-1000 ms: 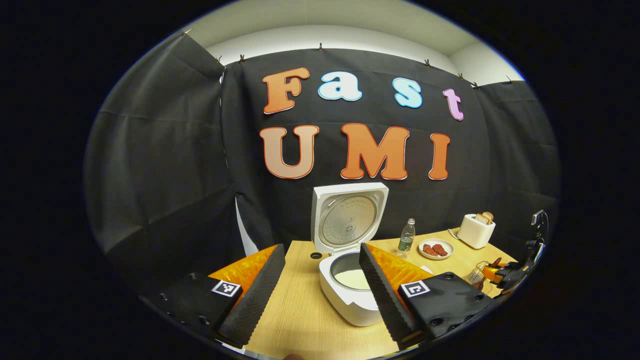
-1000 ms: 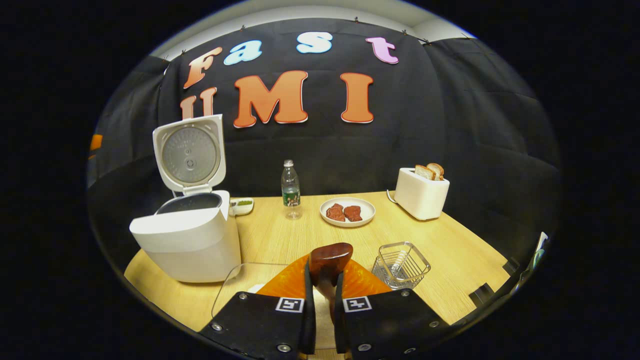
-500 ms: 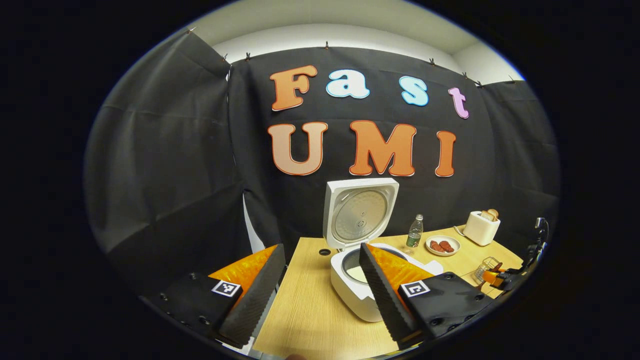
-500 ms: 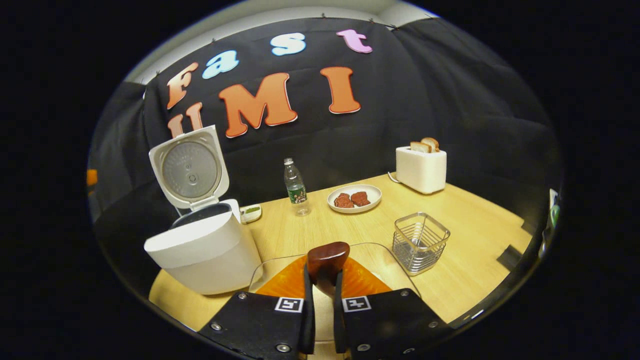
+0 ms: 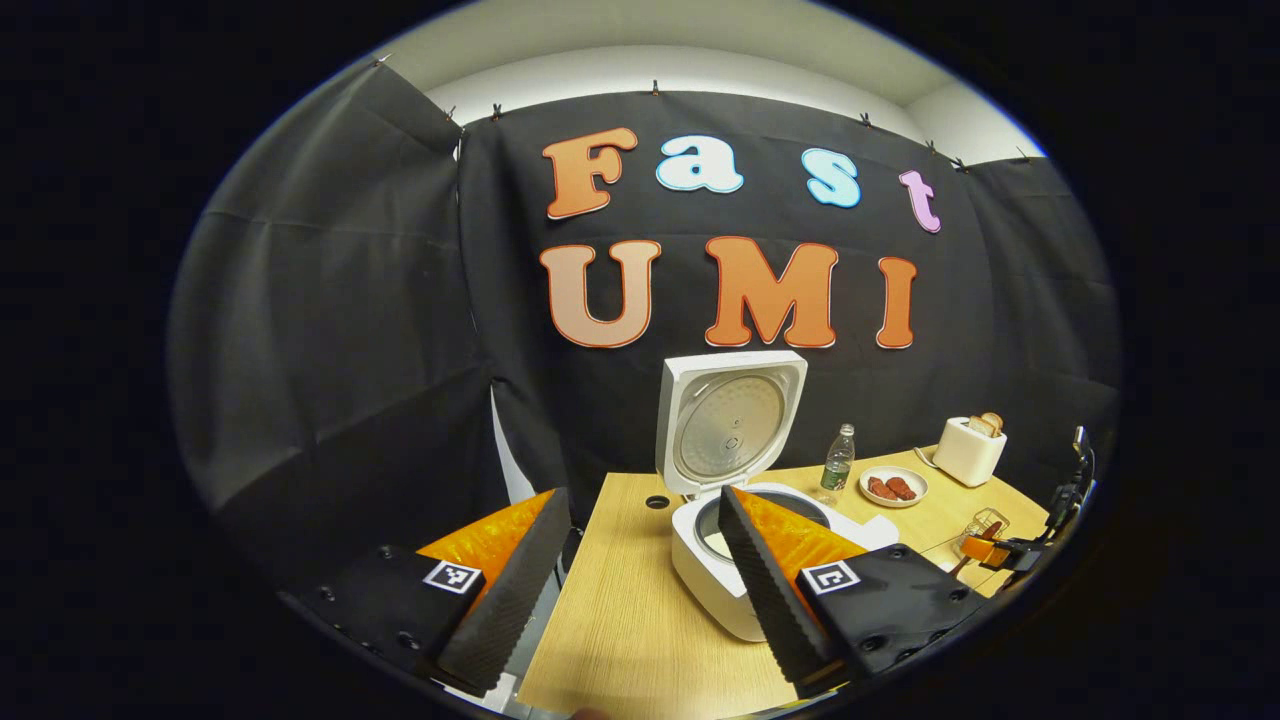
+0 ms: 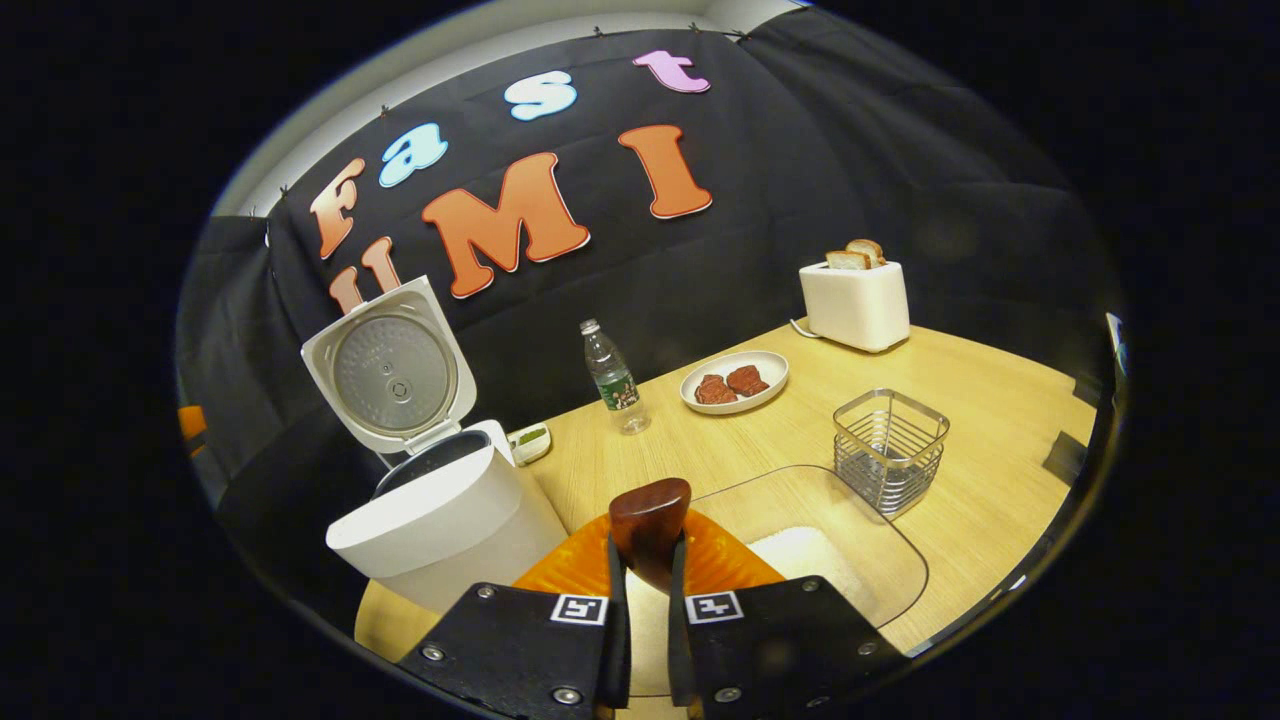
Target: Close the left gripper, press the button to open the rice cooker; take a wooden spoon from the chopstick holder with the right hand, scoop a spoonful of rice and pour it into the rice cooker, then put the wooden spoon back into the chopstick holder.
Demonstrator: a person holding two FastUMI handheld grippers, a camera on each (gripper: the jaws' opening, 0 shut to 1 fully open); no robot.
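The white rice cooker (image 5: 712, 570) stands open with its lid (image 5: 730, 425) upright, and pale rice lies in its pot. My left gripper (image 5: 642, 497) is open and empty, held back from the cooker's left side. My right gripper (image 6: 645, 560) is shut on the handle of the wooden spoon (image 6: 650, 512), whose dark bowl sticks up past the fingertips. Under the spoon is a glass container (image 6: 880, 600) holding white rice (image 6: 805, 555). The wire chopstick holder (image 6: 890, 447) stands to the right of it. The cooker (image 6: 445, 515) is on the left in the right gripper view.
A water bottle (image 6: 612, 375), a plate of meat (image 6: 733, 382) and a white toaster (image 6: 853, 300) with bread stand along the back of the wooden table (image 6: 980, 400). A small dish (image 6: 530, 441) sits behind the cooker. The table's left edge (image 5: 560, 600) lies under my left gripper.
My left gripper, still open, has drawn back and left from the cooker. My right gripper has rolled and shifted with the spoon, so more of the glass rice container lies beneath it.
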